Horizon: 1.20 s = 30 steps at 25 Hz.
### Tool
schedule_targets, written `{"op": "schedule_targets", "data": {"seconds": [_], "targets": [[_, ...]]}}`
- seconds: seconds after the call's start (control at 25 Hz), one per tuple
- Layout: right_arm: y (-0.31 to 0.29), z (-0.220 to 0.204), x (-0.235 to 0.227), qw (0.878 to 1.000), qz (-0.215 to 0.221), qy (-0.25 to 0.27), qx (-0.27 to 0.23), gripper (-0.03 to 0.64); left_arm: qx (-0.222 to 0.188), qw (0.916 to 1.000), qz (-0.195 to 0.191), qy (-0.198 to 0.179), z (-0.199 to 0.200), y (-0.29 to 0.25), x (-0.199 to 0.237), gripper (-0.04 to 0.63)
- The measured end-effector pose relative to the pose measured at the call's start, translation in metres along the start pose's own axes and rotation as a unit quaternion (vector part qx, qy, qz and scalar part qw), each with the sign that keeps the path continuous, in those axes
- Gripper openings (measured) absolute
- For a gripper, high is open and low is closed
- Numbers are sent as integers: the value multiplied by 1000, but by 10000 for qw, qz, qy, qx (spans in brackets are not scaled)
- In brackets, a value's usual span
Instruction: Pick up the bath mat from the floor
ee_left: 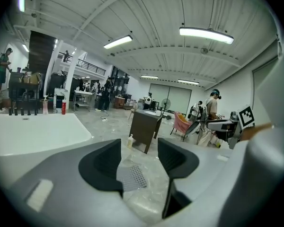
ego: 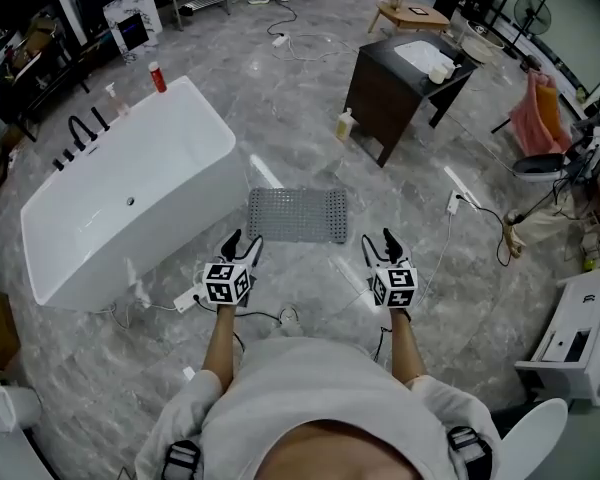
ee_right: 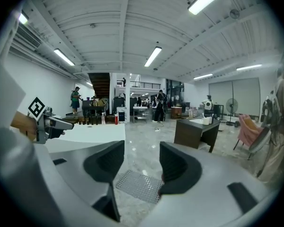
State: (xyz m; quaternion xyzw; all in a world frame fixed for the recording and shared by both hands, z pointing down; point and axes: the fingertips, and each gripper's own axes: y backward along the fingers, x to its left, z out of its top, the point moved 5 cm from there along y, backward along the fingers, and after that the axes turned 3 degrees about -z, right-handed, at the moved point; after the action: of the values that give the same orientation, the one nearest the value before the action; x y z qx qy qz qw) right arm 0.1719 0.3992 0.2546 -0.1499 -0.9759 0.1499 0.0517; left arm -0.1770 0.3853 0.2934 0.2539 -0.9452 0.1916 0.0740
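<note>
The grey perforated bath mat (ego: 297, 215) lies flat on the polished stone floor just beside the white bathtub (ego: 130, 198), off its right flank in the head view. Nothing has touched it yet. The left gripper (ego: 242, 246) hangs near that same flank of the bathtub and the right gripper (ego: 380, 244) is farther out from it. Both sit on the person's side of the mat and well above the floor. Each has its jaws spread with nothing between them; in both gripper views the mat shows through the gap, apart from the pads.

The reach down is the step ahead, and it seems to carry most of the risk. The mat sits flush on a slick floor with no raised edge, so the pads could skate over it or push it along instead of getting under a border. If its underside clings to the stone, a pull at one spot may slip off. A grip from only one gripper would likely leave the mat drooping and dragging. The left gripper works closest to the bathtub, so a wide swing there could knock its wall. A white power strip (ego: 187, 298) and its cables lie by the bathtub's near end, close enough that the person could catch a foot on them when stepping in.
</note>
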Motion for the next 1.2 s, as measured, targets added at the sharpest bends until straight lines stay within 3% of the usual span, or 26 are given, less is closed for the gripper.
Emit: {"op": "schedule_targets", "data": {"seconds": [0.6,1.2], "targets": [[-116,36,-16,9998,-217,-17,-19,241,23,9997,-210,-102,54,-99,78,252],[-141,33,-21,9993,-323,-104,141,236,367,9983,-379,-256,54,-127,99,252]]}}
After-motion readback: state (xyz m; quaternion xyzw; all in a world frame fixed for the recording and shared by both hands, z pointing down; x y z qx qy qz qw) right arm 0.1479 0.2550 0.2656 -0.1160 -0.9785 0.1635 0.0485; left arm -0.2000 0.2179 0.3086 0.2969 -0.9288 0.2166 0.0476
